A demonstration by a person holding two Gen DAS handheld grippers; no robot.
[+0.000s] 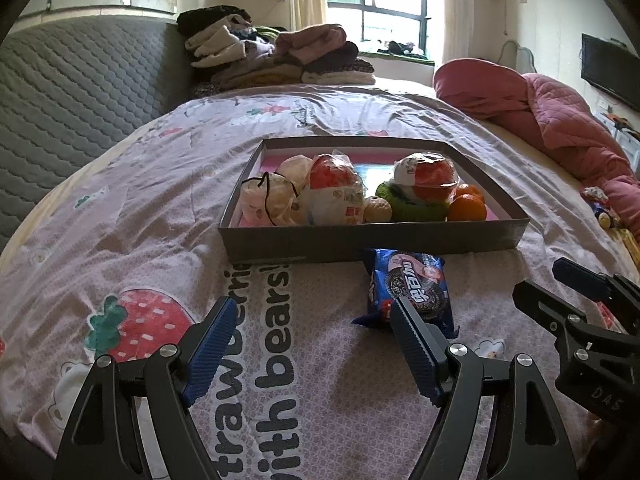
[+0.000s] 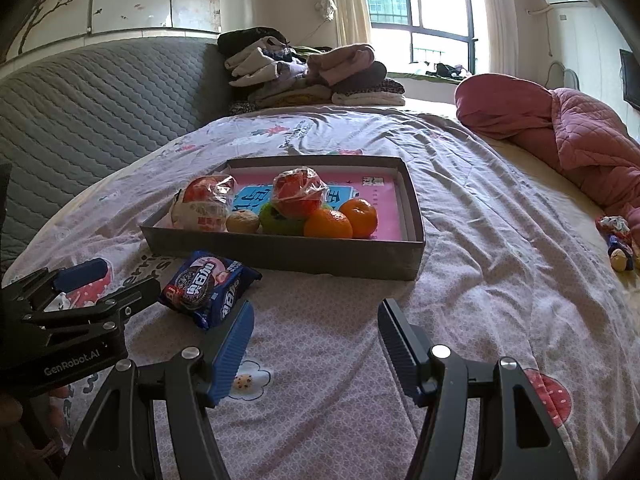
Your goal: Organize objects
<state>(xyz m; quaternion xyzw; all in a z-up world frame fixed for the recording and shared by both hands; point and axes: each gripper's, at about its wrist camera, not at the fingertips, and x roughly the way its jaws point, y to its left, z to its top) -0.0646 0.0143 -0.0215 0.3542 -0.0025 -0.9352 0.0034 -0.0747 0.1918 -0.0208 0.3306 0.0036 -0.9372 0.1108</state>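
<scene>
Left wrist view: bed (image 1: 160, 208) with strawberry quilt. Grey box (image 1: 372, 236) in the middle, holding wrapped buns (image 1: 276, 200), two bagged red fruits, a knobbly ball (image 1: 377, 210), a green knit piece (image 1: 416, 208) and oranges (image 1: 467, 207). Cookie pack (image 1: 408, 284) lies outside on the quilt, one end touching the box's near wall. Left gripper (image 1: 314, 320) hovers just short of it, fingers spread, nothing between them; the inner finger overlaps the pack's near end in this view, contact uncertain. Right gripper (image 1: 560, 284) at the right edge, partly seen.

Right wrist view: same box (image 2: 280, 254), oranges (image 2: 342, 218) nearest, pink book (image 2: 384, 204) as lining with free room on the far right. Cookie pack (image 2: 206, 286) left of centre. Right gripper (image 2: 316, 316) over bare quilt, fingers spread and empty. Left gripper (image 2: 108, 284) beside the pack's left end.

Step in hand, by my reading: the pack is the last loose item and goes into the box. Advice: straddle the pack across its narrow width, close gently so the cookies do not crack, lift clear of the wall, and set it flat in the open pink area, away from the oranges, which could roll.
</scene>
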